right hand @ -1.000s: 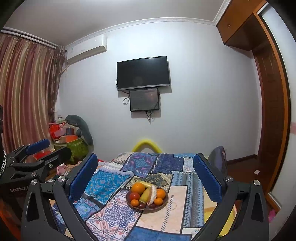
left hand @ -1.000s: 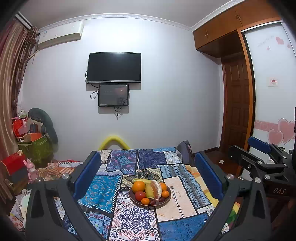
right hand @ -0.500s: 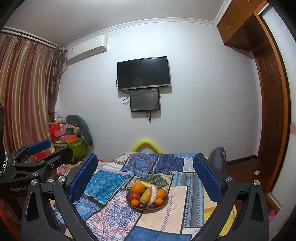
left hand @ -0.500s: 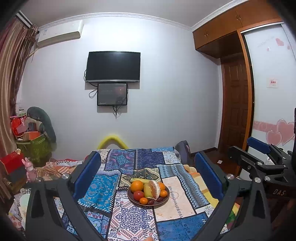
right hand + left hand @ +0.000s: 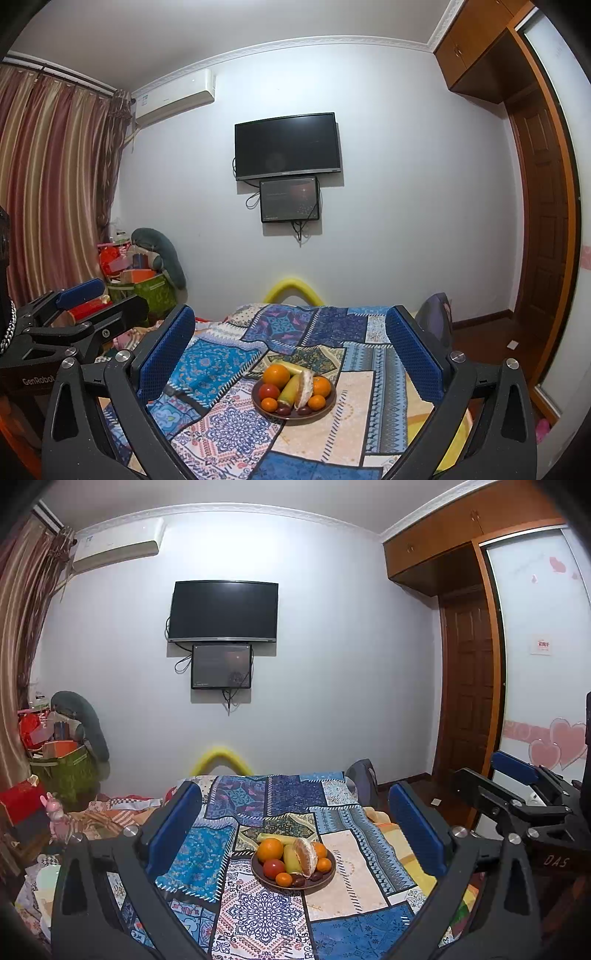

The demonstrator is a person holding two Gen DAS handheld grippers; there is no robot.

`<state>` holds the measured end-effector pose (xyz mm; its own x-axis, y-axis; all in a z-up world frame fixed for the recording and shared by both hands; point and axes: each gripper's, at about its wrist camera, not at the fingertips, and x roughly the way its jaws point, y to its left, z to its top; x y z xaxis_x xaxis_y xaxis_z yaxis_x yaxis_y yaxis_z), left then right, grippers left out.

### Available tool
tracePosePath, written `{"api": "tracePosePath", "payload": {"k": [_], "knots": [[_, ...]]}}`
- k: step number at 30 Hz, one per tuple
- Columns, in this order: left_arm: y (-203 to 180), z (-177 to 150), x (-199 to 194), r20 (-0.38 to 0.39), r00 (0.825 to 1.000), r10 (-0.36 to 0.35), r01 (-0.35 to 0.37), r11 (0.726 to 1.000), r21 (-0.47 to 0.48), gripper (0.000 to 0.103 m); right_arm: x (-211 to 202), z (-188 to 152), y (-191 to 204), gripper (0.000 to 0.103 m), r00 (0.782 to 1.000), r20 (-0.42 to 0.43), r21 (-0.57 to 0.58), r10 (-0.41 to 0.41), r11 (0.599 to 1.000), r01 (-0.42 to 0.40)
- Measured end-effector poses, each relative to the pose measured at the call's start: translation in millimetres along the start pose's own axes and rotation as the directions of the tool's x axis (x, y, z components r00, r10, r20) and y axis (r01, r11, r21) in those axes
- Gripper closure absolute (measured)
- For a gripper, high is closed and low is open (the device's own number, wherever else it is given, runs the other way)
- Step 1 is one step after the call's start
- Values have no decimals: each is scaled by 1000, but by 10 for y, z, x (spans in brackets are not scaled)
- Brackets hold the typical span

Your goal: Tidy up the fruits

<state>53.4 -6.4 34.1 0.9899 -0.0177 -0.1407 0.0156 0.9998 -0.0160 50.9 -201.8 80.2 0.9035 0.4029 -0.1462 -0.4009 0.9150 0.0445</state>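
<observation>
Fruit (image 5: 293, 860) sits piled in the brown round bowl (image 5: 320, 883); both grippers, left (image 5: 293, 834) and right (image 5: 290, 354), have only drifted slightly, jaws wide apart, empty.

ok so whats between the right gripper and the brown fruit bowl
Only bare patchwork cloth: in the right wrist view nothing lies between the open right gripper and the brown fruit bowl.

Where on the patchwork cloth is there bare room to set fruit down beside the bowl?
Around the brown bowl the patchwork cloth lies bare: the floral panel in front, the cream panel to its right, the blue panels behind. The bowl itself is heaped full. The floor at the cloth's left edge is cluttered.
</observation>
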Motion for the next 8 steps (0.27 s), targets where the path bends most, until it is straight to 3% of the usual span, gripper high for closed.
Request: {"api": "tracePosePath", "payload": {"k": [8], "knots": [[6,-17,69,-13,1000,-1,1,1000,2,0,31,-1,-10,0,1000,-5,2,-5,1000,5]]}}
